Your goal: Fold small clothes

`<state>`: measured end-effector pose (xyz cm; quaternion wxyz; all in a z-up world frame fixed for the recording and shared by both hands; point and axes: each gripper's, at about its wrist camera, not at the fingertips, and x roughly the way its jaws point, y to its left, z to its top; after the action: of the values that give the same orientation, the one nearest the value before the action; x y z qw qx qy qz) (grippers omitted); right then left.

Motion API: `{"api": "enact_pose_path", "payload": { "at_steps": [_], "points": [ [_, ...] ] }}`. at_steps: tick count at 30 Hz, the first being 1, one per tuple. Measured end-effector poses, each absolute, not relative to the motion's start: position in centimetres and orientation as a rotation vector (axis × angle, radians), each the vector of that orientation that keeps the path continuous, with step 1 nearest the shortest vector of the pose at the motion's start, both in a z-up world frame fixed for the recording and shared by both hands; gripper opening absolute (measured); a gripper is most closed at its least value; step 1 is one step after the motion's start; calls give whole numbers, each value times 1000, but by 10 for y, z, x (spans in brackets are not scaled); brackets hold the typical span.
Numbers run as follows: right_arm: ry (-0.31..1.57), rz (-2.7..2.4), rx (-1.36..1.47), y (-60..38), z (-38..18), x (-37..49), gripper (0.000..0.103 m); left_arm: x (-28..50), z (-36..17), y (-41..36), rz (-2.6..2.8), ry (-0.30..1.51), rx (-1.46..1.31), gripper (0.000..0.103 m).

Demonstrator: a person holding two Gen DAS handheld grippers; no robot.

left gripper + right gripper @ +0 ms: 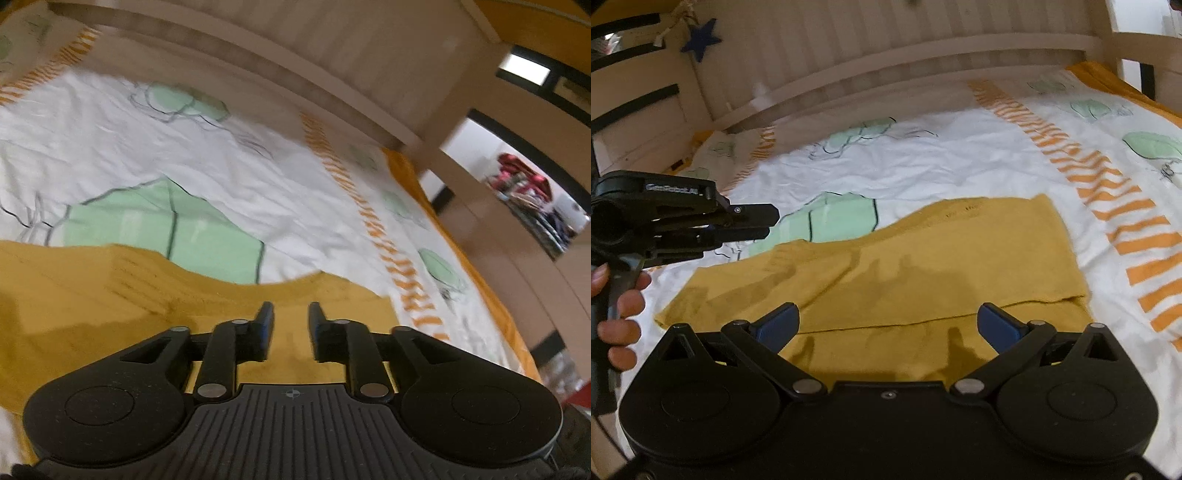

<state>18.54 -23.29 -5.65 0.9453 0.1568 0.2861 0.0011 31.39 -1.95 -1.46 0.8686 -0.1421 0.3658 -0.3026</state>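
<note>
A mustard-yellow garment [923, 266] of soft matt knit cloth lies on a creased white cotton bedsheet [923, 162] printed with pale green shapes and orange stripes. The left gripper [290, 325] and right gripper [888, 325] are matt black plastic with small bright metal pivot pins; the right one's pads [997, 325] look like smooth blue rubber. Along the bed's far edge runs a pale painted wooden headboard [886, 44], smooth and ribbed.

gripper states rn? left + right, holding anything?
Left gripper: jaws a little apart, nothing between them, above the yellow garment.
Right gripper: jaws wide open, empty, over the garment's near edge.
</note>
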Motion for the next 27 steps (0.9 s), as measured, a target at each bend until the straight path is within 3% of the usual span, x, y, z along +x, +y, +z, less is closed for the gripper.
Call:
{"api": "enact_pose_path", "payload": {
  "at_steps": [14, 23, 27],
  "points": [
    [654, 9, 248, -231, -76, 192, 103, 288, -19, 38, -265, 873, -159, 23],
    [737, 26, 94, -211, -99, 192, 103, 272, -61, 56, -195, 1018, -72, 23],
    [750, 34, 6, -201, -104, 191, 103, 265, -71, 54, -204, 979, -26, 25]
  ]
}}
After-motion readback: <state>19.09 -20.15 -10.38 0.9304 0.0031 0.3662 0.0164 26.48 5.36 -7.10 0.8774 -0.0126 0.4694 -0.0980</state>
